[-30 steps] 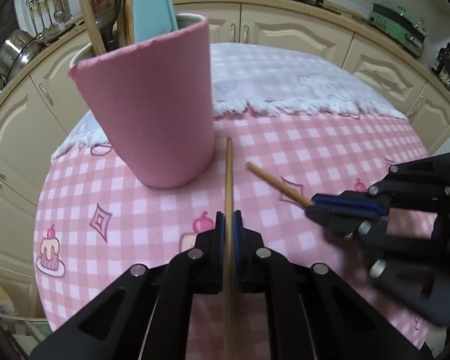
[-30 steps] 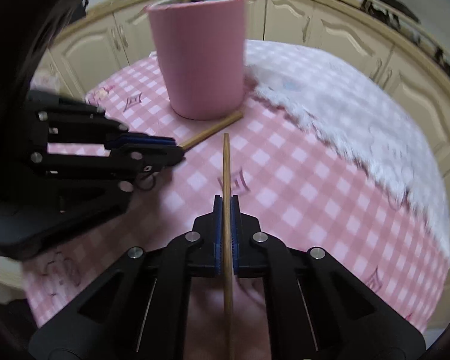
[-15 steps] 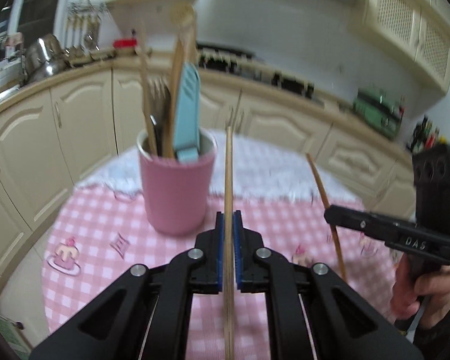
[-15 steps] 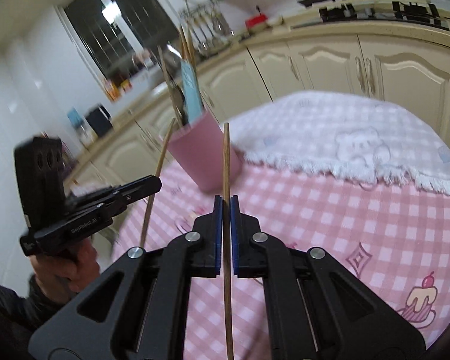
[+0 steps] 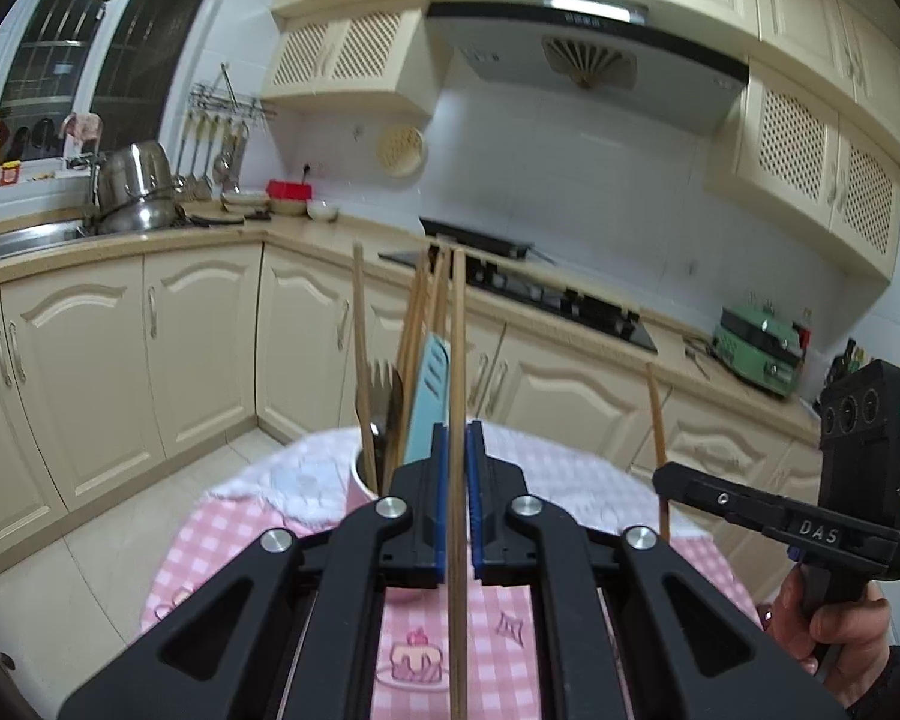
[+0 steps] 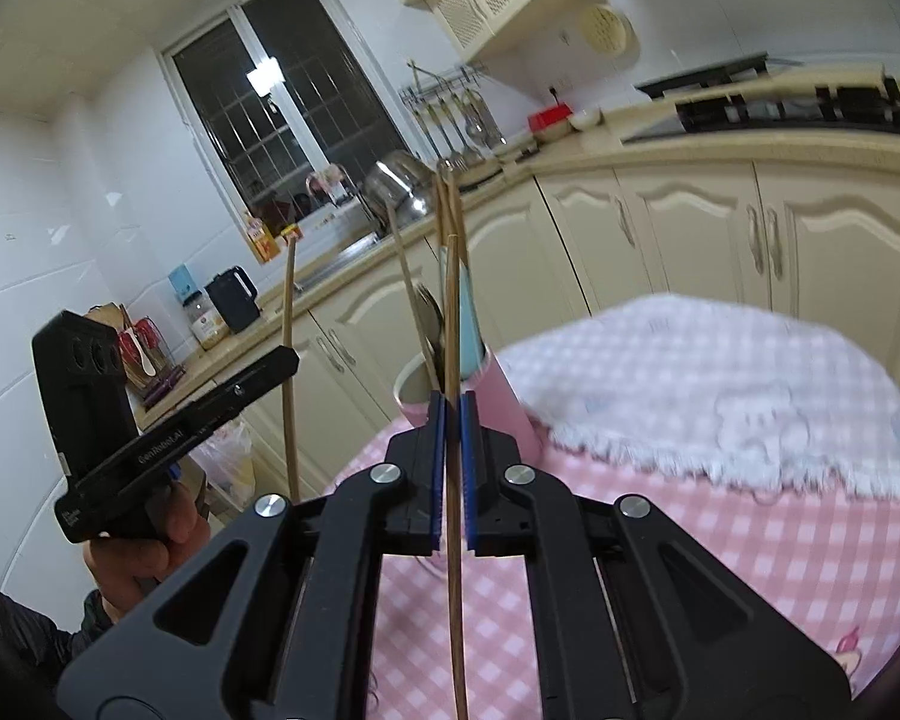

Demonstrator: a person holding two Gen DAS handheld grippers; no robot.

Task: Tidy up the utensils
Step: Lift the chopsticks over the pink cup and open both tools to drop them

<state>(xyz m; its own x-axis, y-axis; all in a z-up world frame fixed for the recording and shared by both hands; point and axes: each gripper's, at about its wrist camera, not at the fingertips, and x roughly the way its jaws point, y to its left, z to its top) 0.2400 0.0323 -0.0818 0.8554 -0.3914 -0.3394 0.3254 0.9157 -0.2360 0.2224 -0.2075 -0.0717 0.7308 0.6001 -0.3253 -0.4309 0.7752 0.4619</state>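
Left tool (image 5: 457, 468) clamps one chopstick (image 5: 457, 360) upright, near side of pink cup (image 5: 360, 489), open air all round; right tool (image 6: 452, 426) pinches second chopstick (image 6: 452, 312) above cup rim (image 6: 411, 387) on bench (image 6: 720, 546)

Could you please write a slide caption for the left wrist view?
Left gripper and right gripper each hold a chopstick above the pink cup.

Matt black plastic was seen on the left gripper (image 5: 457, 468) and right gripper (image 6: 452, 438), with blue pads and bright metal rivets. A smooth wooden chopstick (image 5: 458, 372) was pinched in each. The pink cup (image 6: 513, 402) looked matt. The table (image 6: 720, 546) was covered in checked cloth, with a fringed, fluffy white towel (image 6: 708, 384) at its far edge.
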